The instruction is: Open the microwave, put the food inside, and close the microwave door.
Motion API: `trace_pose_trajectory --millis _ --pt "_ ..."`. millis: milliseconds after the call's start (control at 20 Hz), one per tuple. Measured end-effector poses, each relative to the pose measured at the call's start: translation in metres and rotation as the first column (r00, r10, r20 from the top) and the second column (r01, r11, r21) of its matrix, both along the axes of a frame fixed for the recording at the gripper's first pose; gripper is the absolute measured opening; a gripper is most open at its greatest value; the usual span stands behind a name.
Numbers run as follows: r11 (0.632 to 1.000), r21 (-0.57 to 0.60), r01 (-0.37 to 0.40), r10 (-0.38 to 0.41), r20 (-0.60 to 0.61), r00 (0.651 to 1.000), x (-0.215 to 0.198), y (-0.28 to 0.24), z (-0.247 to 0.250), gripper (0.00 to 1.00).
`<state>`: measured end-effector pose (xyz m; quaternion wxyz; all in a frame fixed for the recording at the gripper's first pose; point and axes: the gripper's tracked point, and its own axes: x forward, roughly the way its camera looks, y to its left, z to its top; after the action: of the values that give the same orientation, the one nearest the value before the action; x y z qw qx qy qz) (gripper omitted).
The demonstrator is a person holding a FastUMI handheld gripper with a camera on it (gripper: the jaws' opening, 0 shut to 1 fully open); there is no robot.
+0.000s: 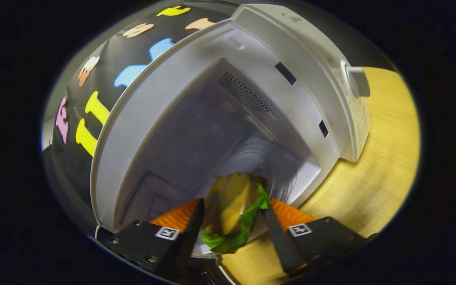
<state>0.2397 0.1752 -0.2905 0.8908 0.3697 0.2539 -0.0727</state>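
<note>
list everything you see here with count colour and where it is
microwave: one, white, standing on the table, cavity open ahead of the fingers
control knob: one, pale grey, on the microwave's control panel
turntable: one, pale, on the cavity floor beyond the food
food: one, a brown burger with green lettuce, between the fingers at the cavity mouth
table: one, light wood, under the microwave
gripper: one, both fingers pressing on the food

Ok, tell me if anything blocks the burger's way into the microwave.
Nothing visible does. The gripper is shut on the burger at the microwave's open front. The cavity beyond holds just its glass plate, and no door crosses the opening.
</note>
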Motion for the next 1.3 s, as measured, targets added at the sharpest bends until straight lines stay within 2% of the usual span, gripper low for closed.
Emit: trace_pose_trajectory --millis 50,350,700,900,1100,1300 --pt "1.000 -0.029 -0.007 0.007 -0.003 1.000 -0.001 -0.005 0.006 0.98" --pt "0.989 -0.127 -0.070 0.071 -0.002 0.997 -0.028 -0.020 0.036 0.97" --pt "0.946 -0.247 -0.211 0.233 0.064 0.970 -0.091 -0.021 0.104 0.97" --pt "0.905 -0.318 -0.281 0.330 0.112 0.937 -0.133 -0.019 0.144 0.97" --pt "0.867 -0.351 -0.354 0.428 0.157 0.890 -0.174 -0.007 0.179 0.97" --pt "0.806 -0.412 -0.425 0.537 0.206 0.818 -0.210 0.015 0.212 0.97"
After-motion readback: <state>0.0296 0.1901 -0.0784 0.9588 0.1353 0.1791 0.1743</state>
